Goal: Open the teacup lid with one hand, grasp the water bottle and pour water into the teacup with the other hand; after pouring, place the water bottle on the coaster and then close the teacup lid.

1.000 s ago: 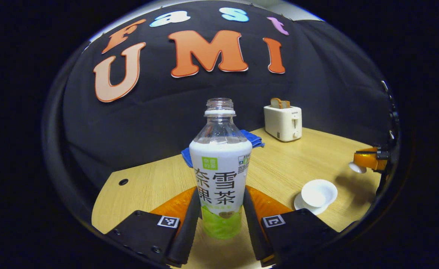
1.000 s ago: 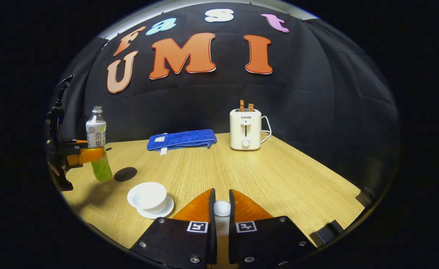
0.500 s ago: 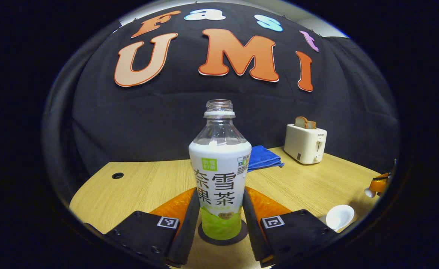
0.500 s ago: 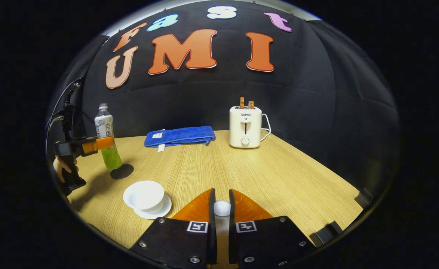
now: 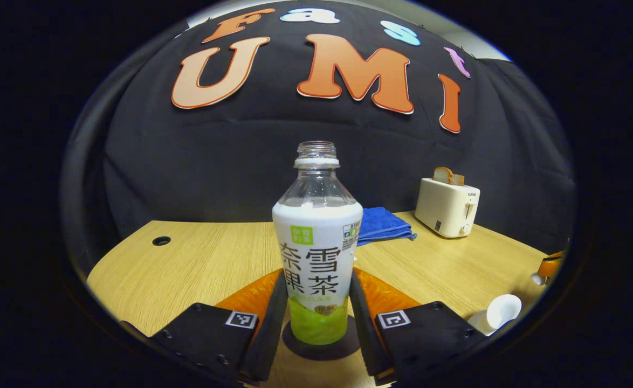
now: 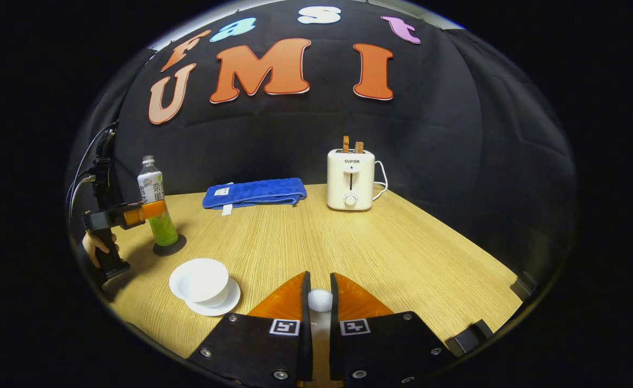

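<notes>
Left gripper view: uncapped water bottle [image 5: 317,253], white label, green liquid low

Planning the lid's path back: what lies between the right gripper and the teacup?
Nothing: in the right gripper view, bare table separates the right gripper, shut on the lid, from the teacup.

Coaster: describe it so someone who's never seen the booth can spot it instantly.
Start at the wooden table and go to its left end, well left of the blue towel. There the water bottle stands upright on the coaster, a small dark round disc, unlike the white teacup beside it.
</notes>
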`<action>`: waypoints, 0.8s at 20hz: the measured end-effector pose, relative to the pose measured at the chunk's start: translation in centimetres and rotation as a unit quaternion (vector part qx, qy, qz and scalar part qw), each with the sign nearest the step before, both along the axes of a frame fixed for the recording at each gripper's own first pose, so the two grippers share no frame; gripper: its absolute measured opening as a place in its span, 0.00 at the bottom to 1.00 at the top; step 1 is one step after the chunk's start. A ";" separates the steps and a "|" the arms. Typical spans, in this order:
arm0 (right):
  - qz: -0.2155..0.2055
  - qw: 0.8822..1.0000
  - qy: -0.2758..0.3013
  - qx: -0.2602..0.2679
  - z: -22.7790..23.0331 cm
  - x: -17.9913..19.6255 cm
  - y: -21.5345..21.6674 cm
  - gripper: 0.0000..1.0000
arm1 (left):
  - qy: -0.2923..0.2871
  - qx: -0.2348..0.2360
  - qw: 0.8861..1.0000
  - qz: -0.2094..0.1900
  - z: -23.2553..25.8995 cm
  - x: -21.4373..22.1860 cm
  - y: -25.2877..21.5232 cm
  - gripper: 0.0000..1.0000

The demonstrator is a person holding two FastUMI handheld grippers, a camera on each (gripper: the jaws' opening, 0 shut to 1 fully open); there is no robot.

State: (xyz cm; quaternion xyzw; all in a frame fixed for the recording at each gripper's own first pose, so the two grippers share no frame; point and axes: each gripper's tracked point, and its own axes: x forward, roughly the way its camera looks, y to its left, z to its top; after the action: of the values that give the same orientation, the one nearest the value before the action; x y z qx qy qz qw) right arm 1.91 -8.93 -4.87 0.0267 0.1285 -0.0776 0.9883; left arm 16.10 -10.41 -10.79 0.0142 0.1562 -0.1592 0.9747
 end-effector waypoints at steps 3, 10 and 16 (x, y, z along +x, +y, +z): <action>0.002 1.000 0.000 0.001 -0.1 0.0 0.2 0.13 | -0.009 0.022 1.000 -0.010 0.1 -0.3 -0.4 0.66; 0.002 1.000 0.001 0.001 -0.1 -0.2 0.1 0.13 | -0.011 0.026 1.000 -0.011 0.2 -0.2 -0.6 0.69; 0.004 1.000 -0.001 0.001 0.1 -0.2 0.4 0.13 | -0.008 0.027 1.000 -0.005 -0.1 0.0 -0.5 0.73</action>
State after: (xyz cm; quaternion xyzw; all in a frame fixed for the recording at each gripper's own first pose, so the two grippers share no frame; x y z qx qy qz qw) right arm 1.68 -8.52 -4.79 0.0272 0.1277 -0.0736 0.9887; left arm 16.05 -10.92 -10.92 0.0427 0.1521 -0.1600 0.9744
